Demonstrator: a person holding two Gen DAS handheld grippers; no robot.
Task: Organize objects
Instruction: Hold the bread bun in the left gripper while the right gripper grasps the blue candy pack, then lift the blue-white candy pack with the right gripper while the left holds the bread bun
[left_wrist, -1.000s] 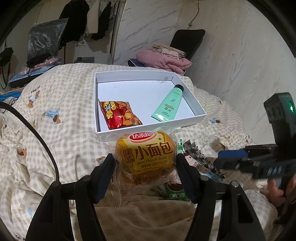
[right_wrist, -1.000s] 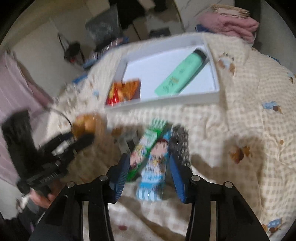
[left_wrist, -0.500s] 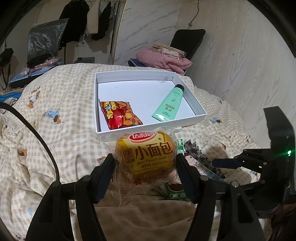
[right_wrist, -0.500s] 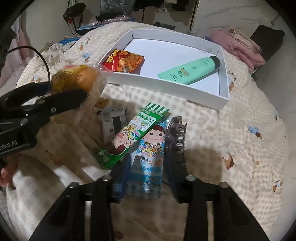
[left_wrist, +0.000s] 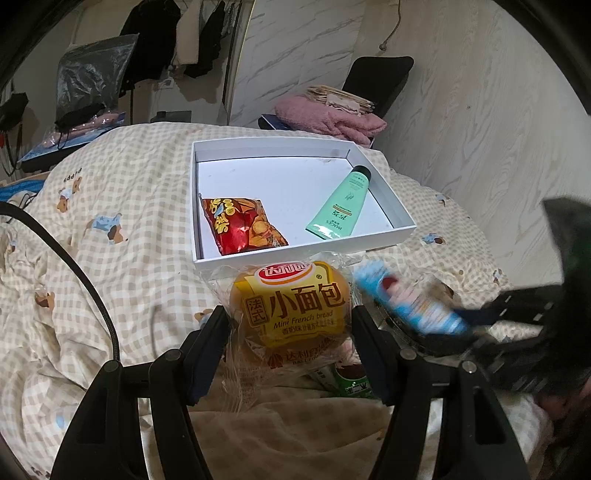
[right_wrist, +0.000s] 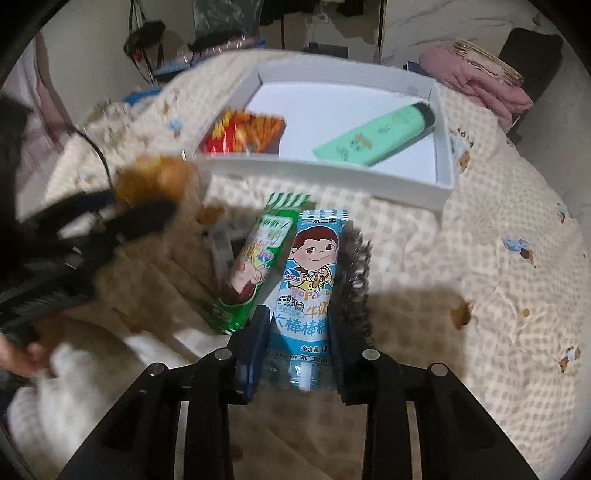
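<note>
On a checked, bear-print quilt (left_wrist: 122, 206), my left gripper (left_wrist: 290, 325) grips a wrapped mini bread (left_wrist: 291, 310) just short of the white box (left_wrist: 295, 260), which holds a red snack bag (left_wrist: 240, 229) and a green tube (left_wrist: 341, 205). My right gripper (right_wrist: 297, 349) is closing on a blue candy packet (right_wrist: 310, 288), a green packet (right_wrist: 255, 269) beside it. Behind, a pink blanket (left_wrist: 332, 118) lies against wood-grain walls (left_wrist: 480, 129).

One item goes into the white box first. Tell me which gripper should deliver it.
Left, probably: the left gripper already grips the bread pack beside the white box, while the right gripper's jaws are closing around the blue candy pack.
</note>
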